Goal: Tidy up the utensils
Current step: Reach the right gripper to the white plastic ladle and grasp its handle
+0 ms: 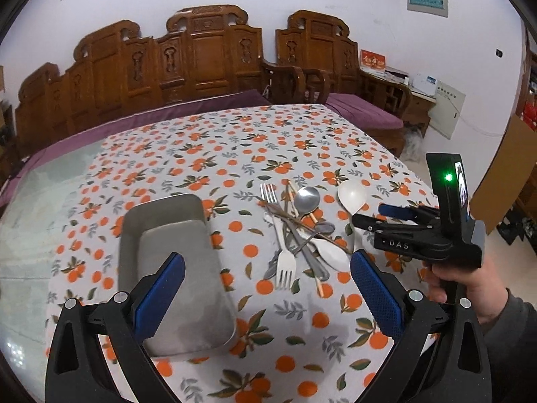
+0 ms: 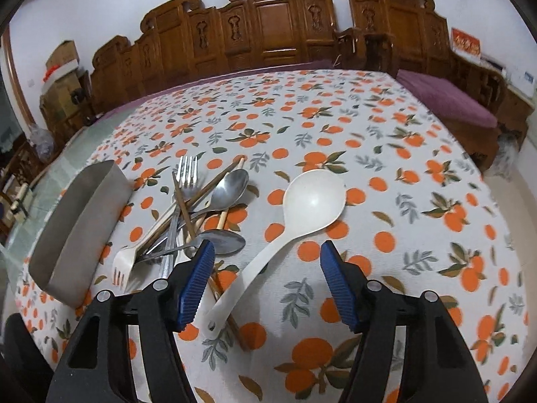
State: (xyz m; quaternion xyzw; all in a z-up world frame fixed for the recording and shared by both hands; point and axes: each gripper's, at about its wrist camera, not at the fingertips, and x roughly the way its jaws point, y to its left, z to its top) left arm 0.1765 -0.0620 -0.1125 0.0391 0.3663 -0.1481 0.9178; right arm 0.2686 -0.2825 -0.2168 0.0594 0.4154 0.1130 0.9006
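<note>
The right gripper (image 2: 266,283) is hanging with its blue-padded jaws apart and nothing held, the handle of the large white plastic ladle (image 2: 302,215) lying on the cloth between them. To take it well, I would say the pads should be closing across the thin handle partway up, clear of the brown chopstick crossing under its lower end, so only 1 piece is coming up. The left gripper (image 1: 268,288) is also standing wide open and empty, hovering above the near end of the rectangular grey metal tray (image 1: 161,231), which is sitting empty just left of the tangled heap of steel forks, spoons and chopsticks (image 1: 295,231). The ladle is lying at the right edge of that heap, its bowl pointing away from the person.

Everything is resting on a white tablecloth printed with oranges and leaves (image 2: 402,174), soft enough that a thin handle may be sinking into it. Behind the table a carved dark wooden bench with purple cushions (image 1: 201,63) is running along a pale wall.
</note>
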